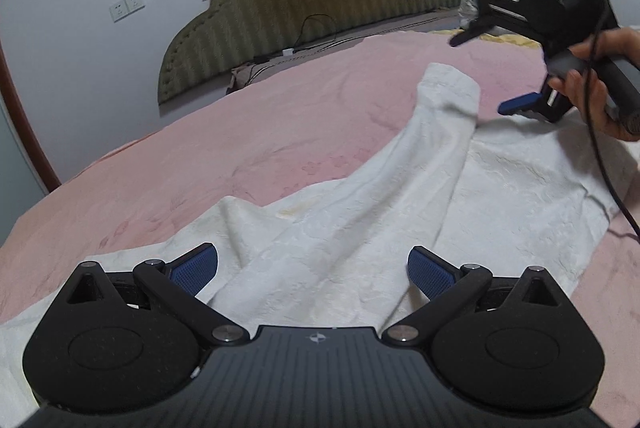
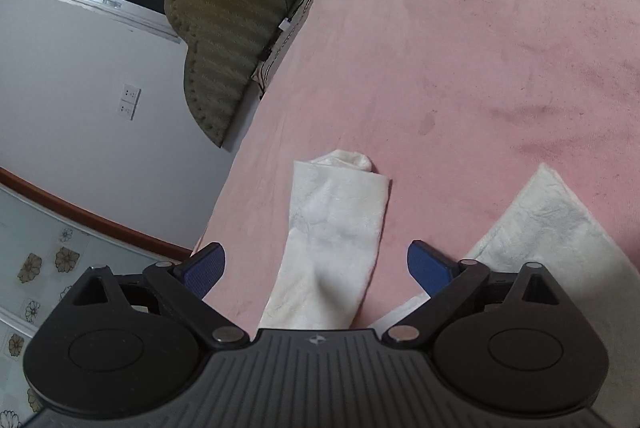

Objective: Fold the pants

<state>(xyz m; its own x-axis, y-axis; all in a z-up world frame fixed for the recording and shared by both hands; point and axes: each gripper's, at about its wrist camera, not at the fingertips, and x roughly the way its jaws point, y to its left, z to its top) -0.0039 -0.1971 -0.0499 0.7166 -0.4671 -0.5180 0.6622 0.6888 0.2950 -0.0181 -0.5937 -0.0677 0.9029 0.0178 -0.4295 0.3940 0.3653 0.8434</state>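
Note:
White textured pants [image 1: 360, 212] lie spread on a pink bed cover [image 1: 240, 132]. My left gripper [image 1: 312, 268] is open, its blue pads on either side of a raised fold at the near end of the pants, just above the cloth. In the right wrist view one pant leg [image 2: 336, 228] runs away from me between the open jaws of my right gripper [image 2: 316, 264], and a second piece of the pants [image 2: 548, 228] lies to the right. The right gripper also shows in the left wrist view [image 1: 476, 72], open, hovering beyond the leg's cuff [image 1: 448, 88], held by a hand [image 1: 592, 88].
An olive padded headboard [image 1: 312, 0] stands at the far end of the bed, with a black cable [image 1: 316, 28] and charger along its base. A white wall with sockets [image 1: 128, 4] is to the left. A black cable [image 1: 600, 132] hangs from the right gripper over the pants.

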